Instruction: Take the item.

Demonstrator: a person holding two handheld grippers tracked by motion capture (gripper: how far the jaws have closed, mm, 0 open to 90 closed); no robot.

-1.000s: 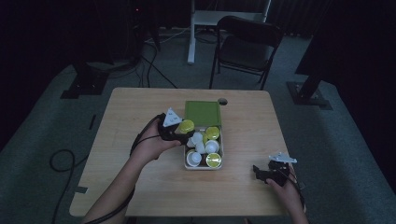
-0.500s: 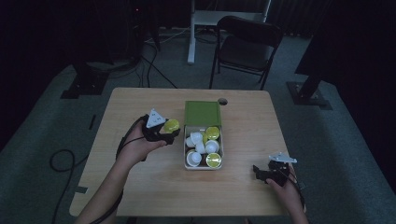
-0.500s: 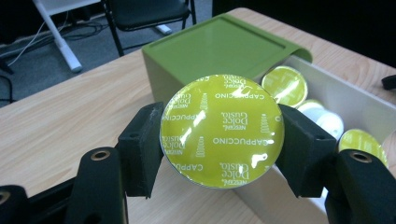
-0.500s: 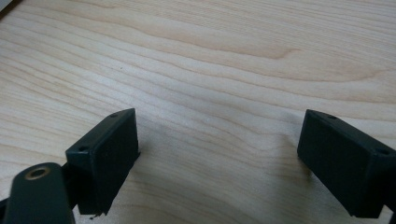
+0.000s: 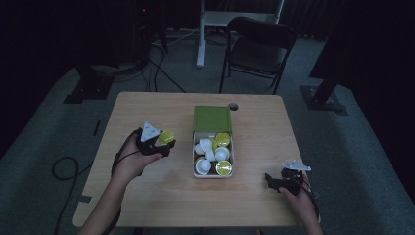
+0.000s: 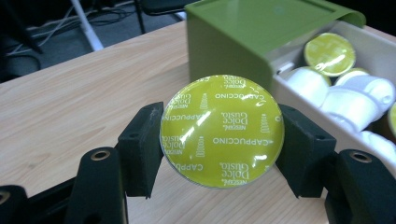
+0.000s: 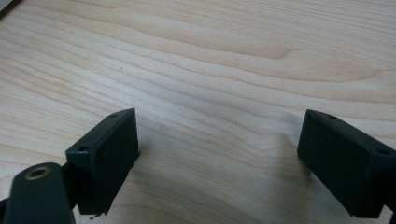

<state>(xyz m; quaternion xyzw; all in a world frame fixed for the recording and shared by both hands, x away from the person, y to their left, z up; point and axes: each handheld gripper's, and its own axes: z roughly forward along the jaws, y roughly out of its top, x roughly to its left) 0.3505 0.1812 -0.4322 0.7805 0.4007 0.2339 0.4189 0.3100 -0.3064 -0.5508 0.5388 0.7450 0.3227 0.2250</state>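
Capsule [image 6: 222,131] body hidden behind its own foil lid. Box [image 6: 383,60] cut off at right frame edge. High view too dim for capsule lettering.

Both forearms are bare, with no sleeve in sight. Each hand carries a black gripper: the left gripper [image 5: 155,141] and the right gripper [image 5: 283,180] each bear a pale grey three-cornered plate on top, and a thin black cable trails back from each. Up close, the jaws are matte black rectangular blocks with small recessed screw holes, mounted on rounded black links with brass-coloured pivot rings.
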